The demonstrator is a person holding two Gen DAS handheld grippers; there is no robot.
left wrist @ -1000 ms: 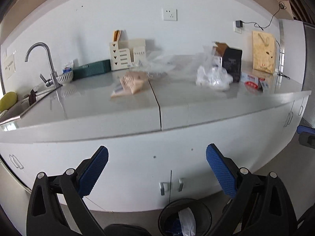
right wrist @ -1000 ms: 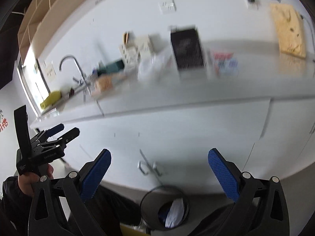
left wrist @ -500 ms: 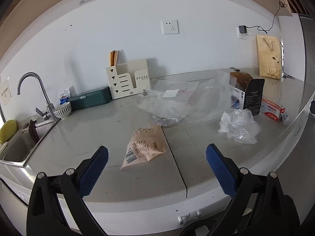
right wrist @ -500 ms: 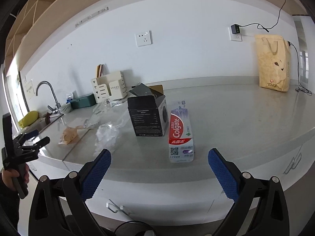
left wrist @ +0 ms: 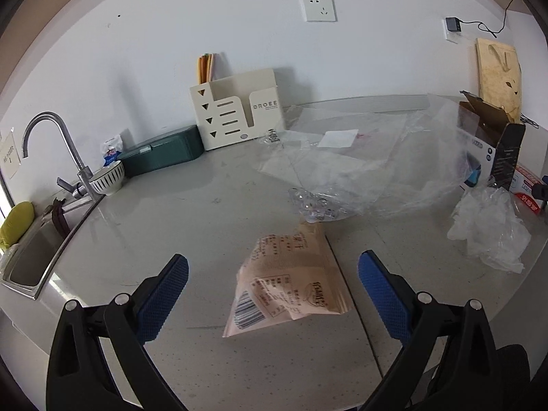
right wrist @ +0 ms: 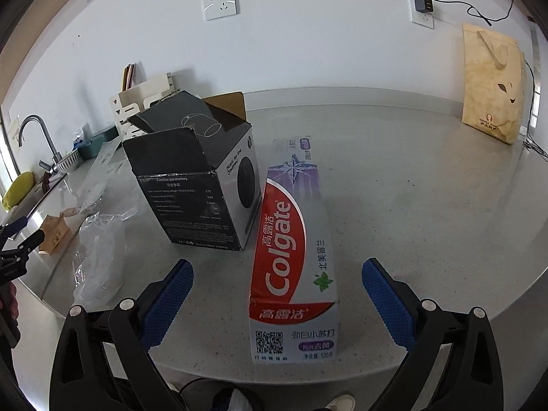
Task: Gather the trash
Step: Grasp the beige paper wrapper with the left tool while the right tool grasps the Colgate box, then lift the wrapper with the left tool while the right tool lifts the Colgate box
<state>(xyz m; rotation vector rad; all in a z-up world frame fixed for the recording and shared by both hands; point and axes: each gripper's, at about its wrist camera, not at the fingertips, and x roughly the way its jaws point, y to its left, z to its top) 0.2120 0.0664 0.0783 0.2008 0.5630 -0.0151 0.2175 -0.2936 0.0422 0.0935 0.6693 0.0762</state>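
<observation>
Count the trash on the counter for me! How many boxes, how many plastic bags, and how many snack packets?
Boxes: 2, the black box and the toothpaste box.
Clear plastic: 2, the big sheet and the crumpled bag.
Snack packets: 1, the pink packet.
Total: 5.

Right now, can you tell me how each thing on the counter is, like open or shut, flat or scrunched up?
Left tongs: open, empty.
Right tongs: open, empty.
Pink snack bag: lying flat, between the left tongs.
Toothpaste box: lying flat, near end closed.
Black box: upright, top flaps open.
White plastic bag: scrunched up.
Clear plastic sheet: spread out, wrinkled.
Green box: lid shut.
Faucet: no water running.
</observation>
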